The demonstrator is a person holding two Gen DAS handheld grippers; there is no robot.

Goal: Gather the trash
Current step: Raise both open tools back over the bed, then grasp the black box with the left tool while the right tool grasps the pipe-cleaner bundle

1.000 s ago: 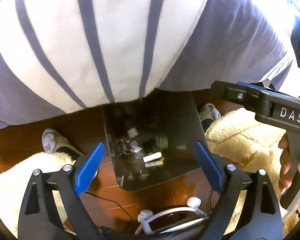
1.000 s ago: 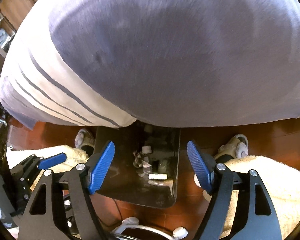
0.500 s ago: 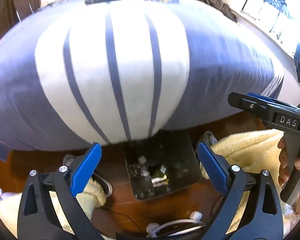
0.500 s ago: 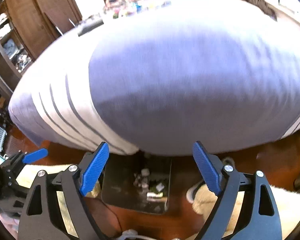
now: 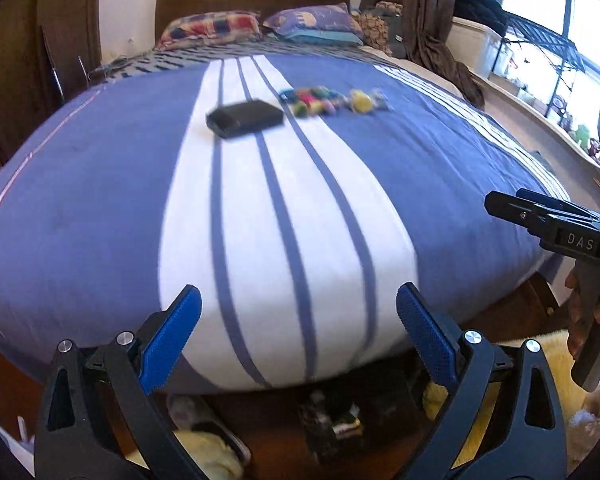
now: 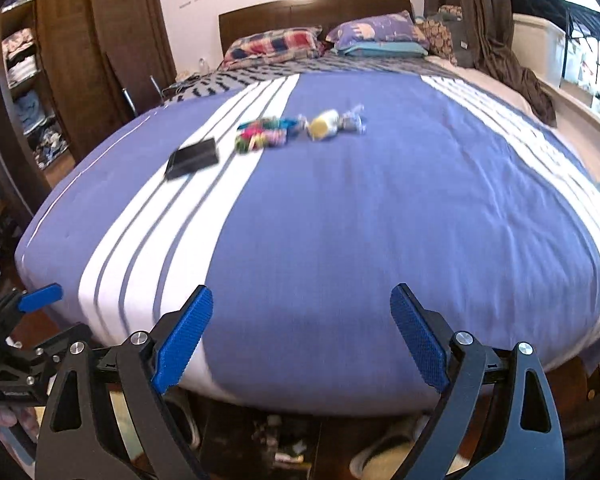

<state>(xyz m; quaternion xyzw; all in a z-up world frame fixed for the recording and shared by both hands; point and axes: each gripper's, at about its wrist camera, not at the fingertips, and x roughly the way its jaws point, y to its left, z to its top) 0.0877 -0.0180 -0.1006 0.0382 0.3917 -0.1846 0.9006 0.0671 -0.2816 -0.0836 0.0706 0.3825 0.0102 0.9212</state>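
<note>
A heap of bright candy wrappers point(image 5: 312, 100) point(image 6: 266, 134) lies far off in the middle of the bed, with a crumpled yellow and clear wrapper point(image 5: 364, 100) point(image 6: 330, 124) beside it. A flat black box point(image 5: 244, 119) point(image 6: 194, 158) rests to their left. The dark trash bin point(image 5: 332, 420) point(image 6: 280, 440) with scraps inside stands on the floor under the bed's foot. My left gripper point(image 5: 298, 320) is open and holds nothing. My right gripper point(image 6: 302, 320) has its jaws opening, with nothing between them. Both hover at the near edge of the bed.
The bed cover point(image 5: 100, 208) is blue with white stripes; pillows point(image 6: 276, 44) lie at the headboard. Slippers point(image 5: 208, 420) and a cream rug point(image 5: 540, 344) lie on the wooden floor. A wardrobe point(image 6: 60, 60) stands left, shelves point(image 5: 540, 60) by the window right.
Both grippers have risen from over the bin on the floor to the height of the bed and tipped upward. The whole bed top has come into sight. The right jaws have spread wider.
</note>
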